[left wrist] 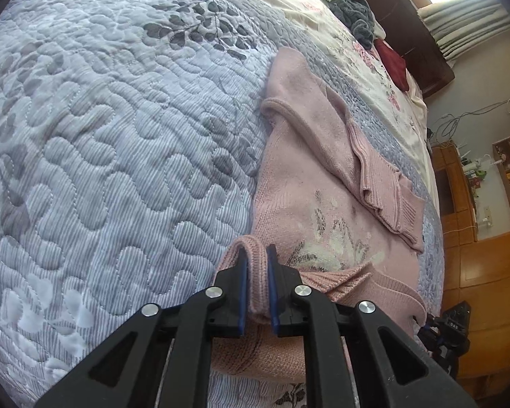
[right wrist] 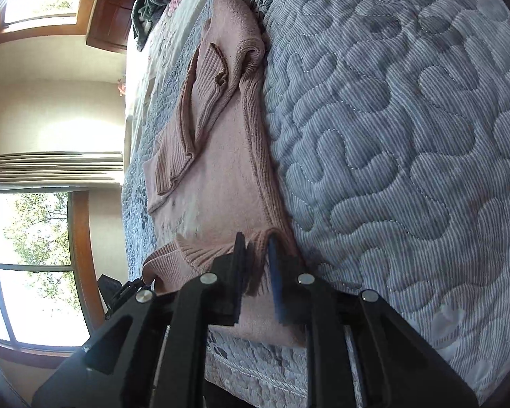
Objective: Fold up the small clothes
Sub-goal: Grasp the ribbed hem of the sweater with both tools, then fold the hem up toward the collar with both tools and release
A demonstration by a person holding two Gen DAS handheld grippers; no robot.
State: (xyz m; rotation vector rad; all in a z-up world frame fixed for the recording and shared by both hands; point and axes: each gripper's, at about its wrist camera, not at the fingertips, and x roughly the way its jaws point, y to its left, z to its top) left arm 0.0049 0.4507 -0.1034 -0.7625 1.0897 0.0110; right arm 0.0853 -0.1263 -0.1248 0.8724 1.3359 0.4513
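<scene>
Both grippers [left wrist: 257, 265] [right wrist: 257, 255] pinch the sweater's [left wrist: 323, 183] near hem.

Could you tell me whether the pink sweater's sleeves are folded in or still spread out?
Folded in: on the pink knitted sweater, one ribbed sleeve lies across the body. The other sleeve cannot be told apart.

Strong daylight from the windows [right wrist: 34, 265] blows out to white glare, while the quilt [left wrist: 119, 136] stays evenly lit and sharp. Both fisheye views bend heavily and darken toward the corners.
</scene>
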